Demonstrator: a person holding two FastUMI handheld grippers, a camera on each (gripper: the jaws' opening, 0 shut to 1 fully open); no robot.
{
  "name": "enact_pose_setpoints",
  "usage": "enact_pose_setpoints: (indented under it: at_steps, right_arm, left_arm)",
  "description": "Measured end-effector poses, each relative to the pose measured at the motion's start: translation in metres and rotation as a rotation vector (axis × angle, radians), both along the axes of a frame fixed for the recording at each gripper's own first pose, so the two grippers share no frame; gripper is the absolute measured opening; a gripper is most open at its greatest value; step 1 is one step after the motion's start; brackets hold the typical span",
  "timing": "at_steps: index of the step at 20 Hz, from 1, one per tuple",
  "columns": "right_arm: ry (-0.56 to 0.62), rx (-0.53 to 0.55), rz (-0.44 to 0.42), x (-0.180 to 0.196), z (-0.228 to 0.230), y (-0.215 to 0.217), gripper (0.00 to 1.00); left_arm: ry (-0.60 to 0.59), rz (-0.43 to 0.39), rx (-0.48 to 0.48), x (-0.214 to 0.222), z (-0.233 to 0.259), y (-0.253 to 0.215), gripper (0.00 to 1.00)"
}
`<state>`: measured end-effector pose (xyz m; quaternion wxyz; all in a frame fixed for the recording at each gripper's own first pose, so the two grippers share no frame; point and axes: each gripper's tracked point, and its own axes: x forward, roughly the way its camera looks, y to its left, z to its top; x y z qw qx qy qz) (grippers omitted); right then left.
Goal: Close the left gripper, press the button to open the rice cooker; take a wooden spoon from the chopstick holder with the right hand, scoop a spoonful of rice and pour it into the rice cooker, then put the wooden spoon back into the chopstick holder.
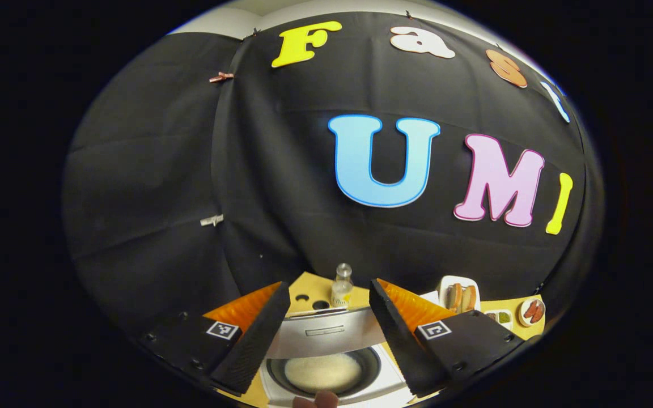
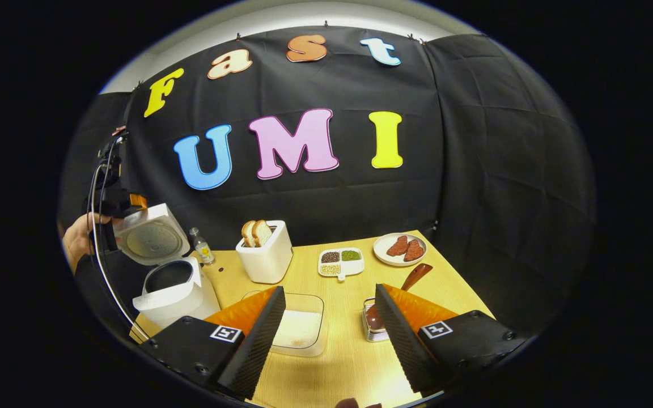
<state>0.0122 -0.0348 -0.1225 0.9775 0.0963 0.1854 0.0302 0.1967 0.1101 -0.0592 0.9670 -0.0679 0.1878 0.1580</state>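
Overhead, left gripper (image 1: 322,334) hovers agape above rice cooker (image 1: 326,371); right gripper (image 2: 331,331) — agape too.

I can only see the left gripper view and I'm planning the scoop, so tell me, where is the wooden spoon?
Observer: The wooden spoon sits in the chopstick holder, close beside one finger of the right gripper.
Operator: Is that gripper holding anything?
Observer: No, its jaws stand open with nothing between them.
Operator: Where's the rice to scoop?
Observer: In a clear container on the table, just ahead of that gripper, left of the holder in the right gripper view.
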Motion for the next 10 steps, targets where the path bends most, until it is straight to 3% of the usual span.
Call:
enact_pose_setpoints:
  at_steps: [10]
  right_arm:
    - [0.025,-0.001,0.009,-0.008,-0.009,-0.006,0.99]
  left_arm:
    - [0.189,0.008,-0.013,-0.06,-0.107,-0.049,0.98]
